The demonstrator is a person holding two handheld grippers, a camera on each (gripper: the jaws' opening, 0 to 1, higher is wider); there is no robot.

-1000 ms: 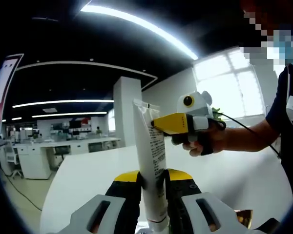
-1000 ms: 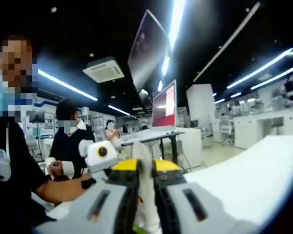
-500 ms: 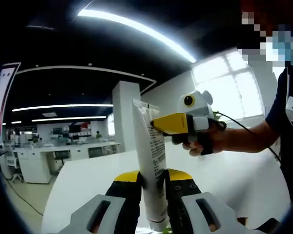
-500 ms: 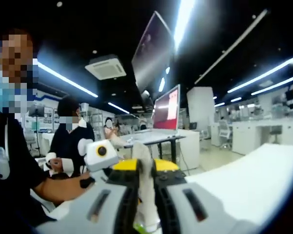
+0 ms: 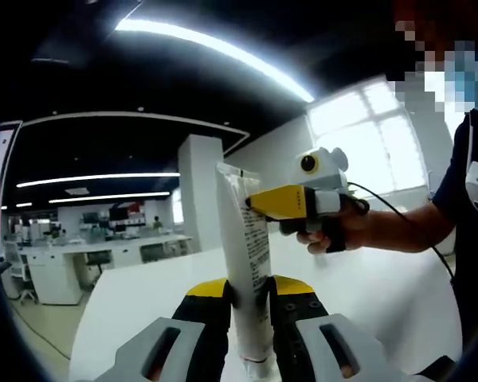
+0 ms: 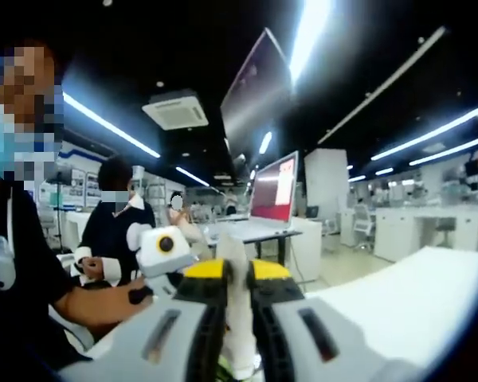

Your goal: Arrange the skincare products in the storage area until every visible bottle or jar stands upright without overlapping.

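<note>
Little has changed over the last second — both views have only tilted a touch, and the white tube (image 5: 247, 263) stays lifted clear of the white table (image 5: 398, 278), so no standing-up has begun; the left gripper (image 5: 249, 298) has its jaws closed tight on the tube's lower body, while the right gripper (image 5: 255, 203) pinches the flat crimped top from the right; the tube looks soft, smooth plastic with fine print — tapering to that sealed edge.
</note>
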